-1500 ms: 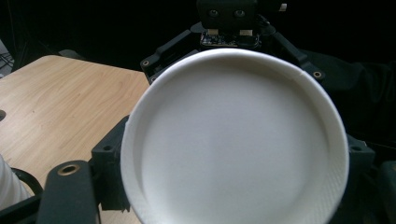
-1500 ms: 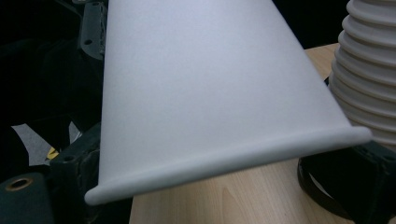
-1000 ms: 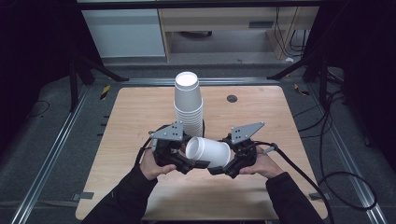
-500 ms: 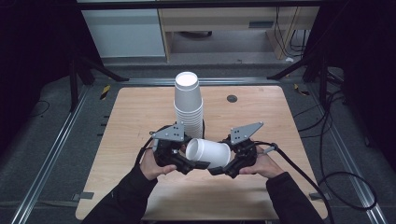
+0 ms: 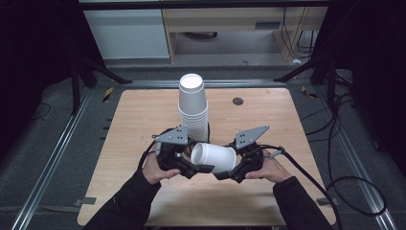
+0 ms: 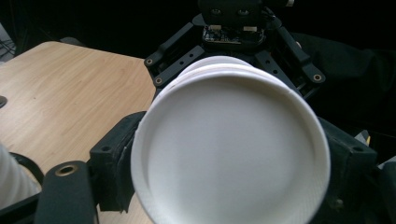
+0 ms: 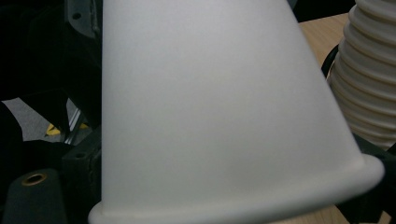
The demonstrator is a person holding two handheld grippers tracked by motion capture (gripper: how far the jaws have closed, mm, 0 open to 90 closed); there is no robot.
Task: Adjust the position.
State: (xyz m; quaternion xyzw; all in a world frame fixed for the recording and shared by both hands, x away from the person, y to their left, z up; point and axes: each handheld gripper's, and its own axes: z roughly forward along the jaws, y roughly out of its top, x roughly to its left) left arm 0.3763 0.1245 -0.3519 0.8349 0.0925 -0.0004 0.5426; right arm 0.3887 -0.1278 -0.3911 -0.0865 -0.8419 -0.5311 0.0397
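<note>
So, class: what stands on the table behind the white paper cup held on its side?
Behind the sideways white paper cup stands a tall stack of upturned white paper cups on the light wooden table. The stack's foot is covered by the cup and claws.

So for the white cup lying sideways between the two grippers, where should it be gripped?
Probably at its rim end. The cup lies on its side above the table, base toward the left gripper, rim toward the right gripper. Coming from the right, one jaw inside the mouth and one outside should pinch the stiff rolled rim.
</note>
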